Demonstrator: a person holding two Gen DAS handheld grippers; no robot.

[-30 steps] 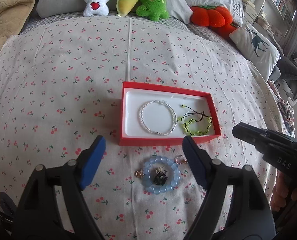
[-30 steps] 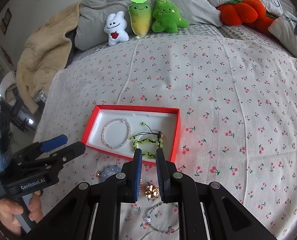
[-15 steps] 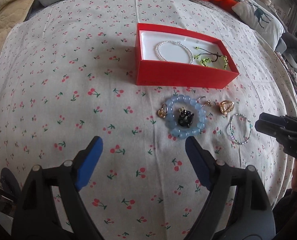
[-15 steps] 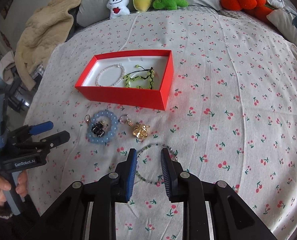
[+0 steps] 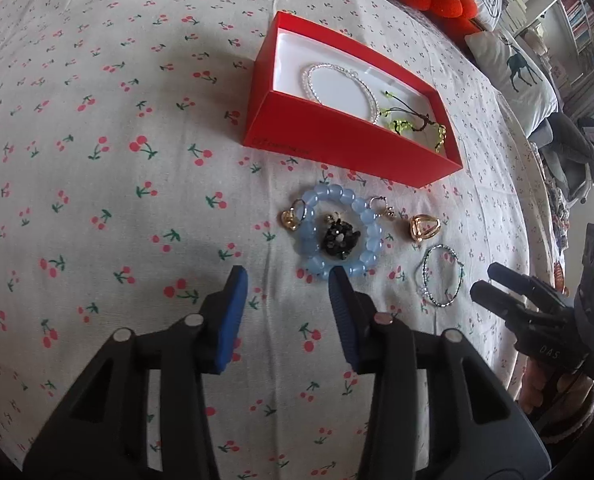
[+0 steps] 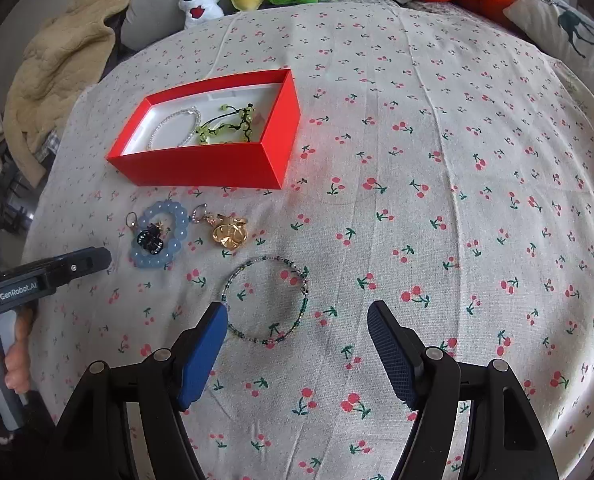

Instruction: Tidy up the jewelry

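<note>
Your right gripper (image 6: pixel 297 344) opening, empty; thin dark-beaded wire bracelet (image 6: pixel 267 300) flat on sheet just ahead, toward left pad. Left gripper (image 5: pixel 287 308) closing, empty, beside chunky pale-blue bead bracelet (image 5: pixel 335 236).

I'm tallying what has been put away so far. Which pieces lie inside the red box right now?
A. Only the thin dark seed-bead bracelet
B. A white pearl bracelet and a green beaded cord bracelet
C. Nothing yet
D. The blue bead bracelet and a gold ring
B: the red box holds the white pearl bracelet and the green beaded cord bracelet; the other pieces lie on the bedspread in front of it.
</note>
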